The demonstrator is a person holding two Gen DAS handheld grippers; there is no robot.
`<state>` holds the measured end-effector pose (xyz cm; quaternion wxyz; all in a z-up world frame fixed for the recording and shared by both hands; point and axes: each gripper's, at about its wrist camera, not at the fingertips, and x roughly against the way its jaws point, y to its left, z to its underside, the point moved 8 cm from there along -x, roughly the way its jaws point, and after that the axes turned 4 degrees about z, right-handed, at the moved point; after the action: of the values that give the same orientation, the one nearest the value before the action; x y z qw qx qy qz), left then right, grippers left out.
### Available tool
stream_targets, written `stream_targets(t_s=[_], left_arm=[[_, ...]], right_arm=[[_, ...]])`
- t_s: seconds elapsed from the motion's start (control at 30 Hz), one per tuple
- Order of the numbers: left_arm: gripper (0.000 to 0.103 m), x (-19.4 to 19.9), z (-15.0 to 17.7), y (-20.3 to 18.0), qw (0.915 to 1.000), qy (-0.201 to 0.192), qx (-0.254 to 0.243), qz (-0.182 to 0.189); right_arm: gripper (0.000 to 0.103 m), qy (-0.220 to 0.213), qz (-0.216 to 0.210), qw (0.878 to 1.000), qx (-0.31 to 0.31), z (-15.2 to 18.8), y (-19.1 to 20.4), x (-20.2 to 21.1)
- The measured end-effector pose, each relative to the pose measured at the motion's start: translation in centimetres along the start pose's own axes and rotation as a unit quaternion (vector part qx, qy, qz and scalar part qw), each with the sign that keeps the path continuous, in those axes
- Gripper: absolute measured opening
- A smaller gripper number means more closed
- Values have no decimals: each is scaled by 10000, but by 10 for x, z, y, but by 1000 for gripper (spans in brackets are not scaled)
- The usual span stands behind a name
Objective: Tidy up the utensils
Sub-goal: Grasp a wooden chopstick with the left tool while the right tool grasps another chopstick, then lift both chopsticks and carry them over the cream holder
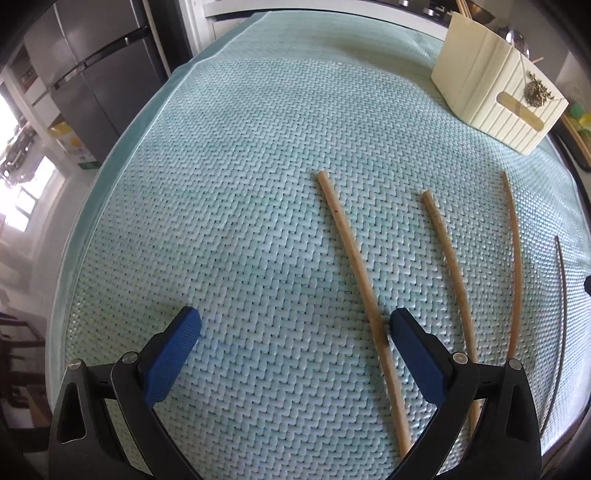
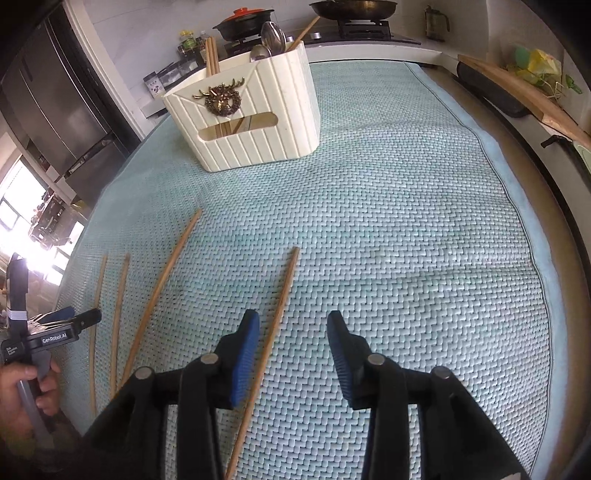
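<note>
Several wooden chopsticks lie on the teal woven mat (image 1: pixel 258 184). My left gripper (image 1: pixel 295 321) stands open above the mat, and one chopstick (image 1: pixel 351 251) runs under it just inside the right-hand finger (image 1: pixel 406 332). My right gripper (image 2: pixel 293 317) is open too, with another chopstick (image 2: pixel 284 288) lying on the mat close to its left finger (image 2: pixel 247 332), untouched by the pads. A cream ribbed utensil holder (image 2: pixel 258 122) (image 1: pixel 495 99) with a brass wreath ornament stands at the back, with chopsticks and spoons in it.
A hand (image 2: pixel 22 387) holds the left gripper (image 2: pixel 74 317) at the mat's left edge. A dark fridge (image 1: pixel 92 74) stands left. Behind the holder is a stove with pans (image 2: pixel 351 9). A wooden board (image 2: pixel 517 88) lies along the right.
</note>
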<state>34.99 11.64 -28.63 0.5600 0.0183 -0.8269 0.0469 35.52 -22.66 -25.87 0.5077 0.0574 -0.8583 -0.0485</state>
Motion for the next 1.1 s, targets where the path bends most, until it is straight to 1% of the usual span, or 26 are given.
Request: stream_targets(t_s=[0.1,0.17,0.27,0.3,0.33,0.47,0.53,0.57,0.6,0.63,0.67,0.7,0.73,0.77,0.8,0.87,0.9,1.0,1.03,1.1], left_arm=[[102,-4,-12,1,10000,13,-48,30],[101,-6,-14,5,10000,31,-22,87],[100,-7,-24,9,9995,67,30,301],[95,-8,-30,12,9994,79,42,343],[92,-9,-33,13,9992,88,49,381],[80,-13,-40,10,9984,187,-18,532],[75,-14,-44,7,9983,224,-121,526],[71,-15,-43,5,9985,219,-183,463],[61,-15,-44,2,9986,215,-257,414],[53,-15,-45,-2,9984,205,-342,389],[38,-16,-47,-6,9982,190,-429,373],[17,-17,-50,-11,9975,205,-518,430],[11,-16,-50,-16,9967,224,-578,517],[8,-16,-48,-22,9959,265,-599,623],[5,-15,-48,-24,9953,256,-616,696],[5,-11,-48,-27,9951,166,-654,718],[5,-5,-49,-27,9950,77,-614,785],[4,22,-48,-26,9932,-181,-468,1051],[4,31,-49,-26,9924,-270,-452,1113],[4,49,-52,-27,9903,-448,-453,1234]], right_arm=[[40,109,43,9998,170,-10,7,-11],[40,242,86,9988,407,-12,16,-23],[40,477,260,9964,648,-13,23,-43],[40,404,399,9952,792,-17,25,-44],[39,443,496,9939,885,-19,27,-46],[40,559,647,9911,1021,-24,31,-50],[39,559,735,9891,1145,-23,34,-51],[39,555,752,9886,1178,-23,34,-51],[38,556,751,9886,1182,-23,34,-50],[32,552,758,9885,1183,-24,33,-50],[28,529,788,9882,1201,-25,34,-50],[18,522,790,9882,1202,-25,35,-50],[10,517,812,9881,1197,-24,34,-50],[10,511,816,9882,1195,-24,34,-50],[9,503,782,9886,1186,-26,34,-50],[8,481,576,9914,1073,-28,35,-49],[6,427,490,9928,1003,-29,34,-45],[5,137,240,9965,786,-36,33,-22],[5,23,93,9975,706,-40,33,-13],[5,-123,-48,9982,589,-45,32,5]])
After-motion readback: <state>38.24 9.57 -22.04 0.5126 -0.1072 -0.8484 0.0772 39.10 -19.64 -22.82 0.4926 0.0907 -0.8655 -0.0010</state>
